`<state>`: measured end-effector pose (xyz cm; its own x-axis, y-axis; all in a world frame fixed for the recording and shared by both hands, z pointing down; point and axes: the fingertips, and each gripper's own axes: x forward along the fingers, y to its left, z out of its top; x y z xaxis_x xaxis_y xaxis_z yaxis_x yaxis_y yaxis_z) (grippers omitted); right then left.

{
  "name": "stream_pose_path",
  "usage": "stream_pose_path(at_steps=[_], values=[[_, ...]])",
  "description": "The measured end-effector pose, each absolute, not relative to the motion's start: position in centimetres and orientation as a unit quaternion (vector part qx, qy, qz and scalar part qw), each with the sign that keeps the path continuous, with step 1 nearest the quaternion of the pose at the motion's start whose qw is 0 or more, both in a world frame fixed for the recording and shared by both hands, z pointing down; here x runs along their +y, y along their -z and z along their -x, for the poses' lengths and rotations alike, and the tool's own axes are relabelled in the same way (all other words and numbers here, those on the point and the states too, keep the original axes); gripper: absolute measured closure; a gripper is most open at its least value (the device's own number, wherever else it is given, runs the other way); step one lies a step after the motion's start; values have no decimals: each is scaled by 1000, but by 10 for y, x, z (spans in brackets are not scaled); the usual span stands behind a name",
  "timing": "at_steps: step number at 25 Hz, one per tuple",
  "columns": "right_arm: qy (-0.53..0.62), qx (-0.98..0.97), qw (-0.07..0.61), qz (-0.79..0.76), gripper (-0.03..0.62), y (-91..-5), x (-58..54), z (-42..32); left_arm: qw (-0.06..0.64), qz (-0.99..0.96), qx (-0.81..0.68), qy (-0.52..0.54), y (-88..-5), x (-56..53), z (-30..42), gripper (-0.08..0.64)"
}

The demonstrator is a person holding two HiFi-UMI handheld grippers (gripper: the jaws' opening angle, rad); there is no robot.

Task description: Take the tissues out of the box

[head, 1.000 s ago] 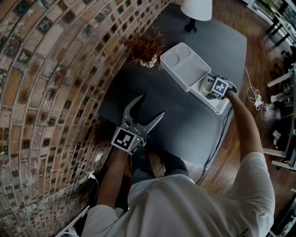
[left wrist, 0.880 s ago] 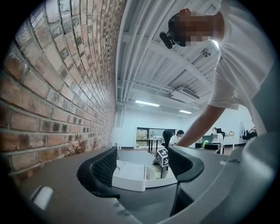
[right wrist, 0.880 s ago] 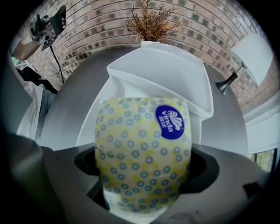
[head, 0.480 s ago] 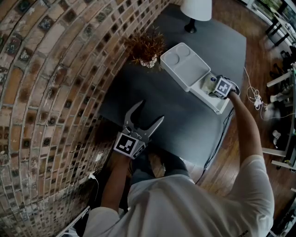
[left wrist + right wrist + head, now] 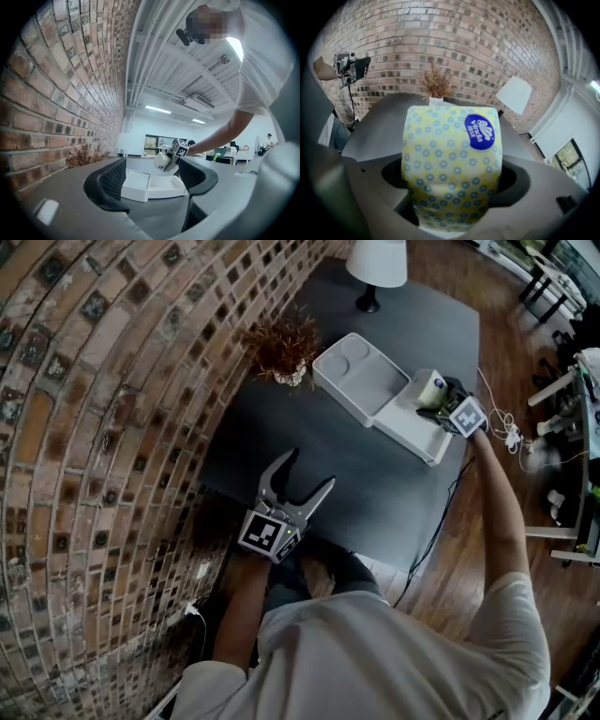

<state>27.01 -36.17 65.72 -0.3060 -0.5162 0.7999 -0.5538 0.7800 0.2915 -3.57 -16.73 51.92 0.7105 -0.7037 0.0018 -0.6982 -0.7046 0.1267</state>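
Right tool [image 5: 434, 400] has just closed in, clamped on the tissue pack [image 5: 452, 164] above the box [image 5: 349, 381]; my left tool [image 5: 307, 470] gapes wide, narrowing slightly, empty.

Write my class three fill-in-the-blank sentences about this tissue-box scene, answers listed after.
The tissue pack in the right gripper is yellow with ____ dots.
The left gripper is open and holds ____.
The dried plant stands by the ____ wall.
Answers: blue; nothing; brick.
Note: both grippers' jaws have just been closing.

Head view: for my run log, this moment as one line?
right gripper: fingers just closed, shut on yellow blue-dotted plastic tissue pack, held above white plastic box | left gripper: fingers just eased closer, open, empty
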Motion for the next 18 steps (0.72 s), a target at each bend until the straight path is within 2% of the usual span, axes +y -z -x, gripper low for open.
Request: stream_pose_path(at_steps=[8,18], values=[[43,-835,359,-414,126,-560,-322,-238,50,-931,-361,17,-524,-159,29,219],[65,-826,239,-507,126,-505,-238,-195,38,-940,-340,21,-502,-146,23,229]])
